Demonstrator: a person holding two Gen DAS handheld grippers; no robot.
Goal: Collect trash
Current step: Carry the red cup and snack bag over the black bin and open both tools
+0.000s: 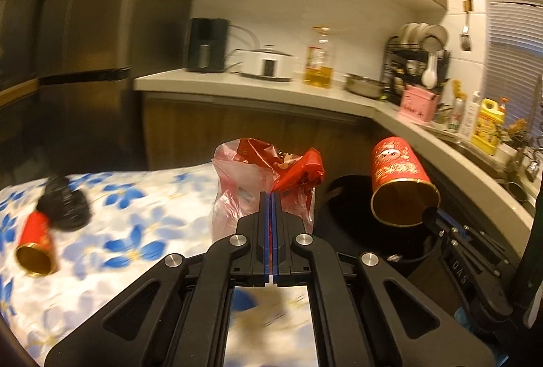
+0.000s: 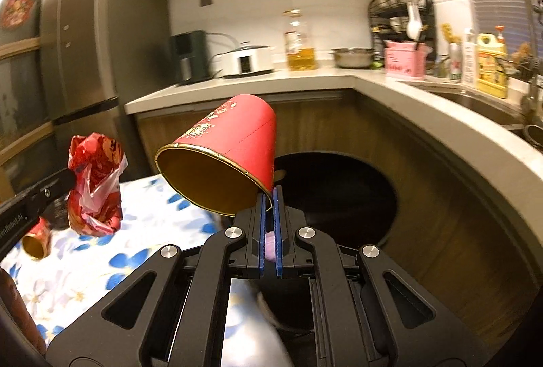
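My left gripper (image 1: 270,197) is shut on a crumpled red and clear plastic bag (image 1: 261,184), held above the flowered table's right edge; the bag also shows in the right wrist view (image 2: 95,184). My right gripper (image 2: 269,192) is shut on the gold rim of a large red cardboard tube (image 2: 230,146), open end tilted toward the camera, held above a black bin (image 2: 342,197). The tube (image 1: 400,180) and bin (image 1: 349,197) also show in the left wrist view. A smaller red tube (image 1: 35,245) lies on the tablecloth beside a black crumpled thing (image 1: 64,204).
The table (image 1: 135,217) has a white cloth with blue flowers. A curved kitchen counter (image 2: 424,102) wraps behind and right of the bin, carrying an oil bottle (image 2: 300,41), cooker, pot, dish rack and sink. A fridge (image 2: 98,27) stands at the left.
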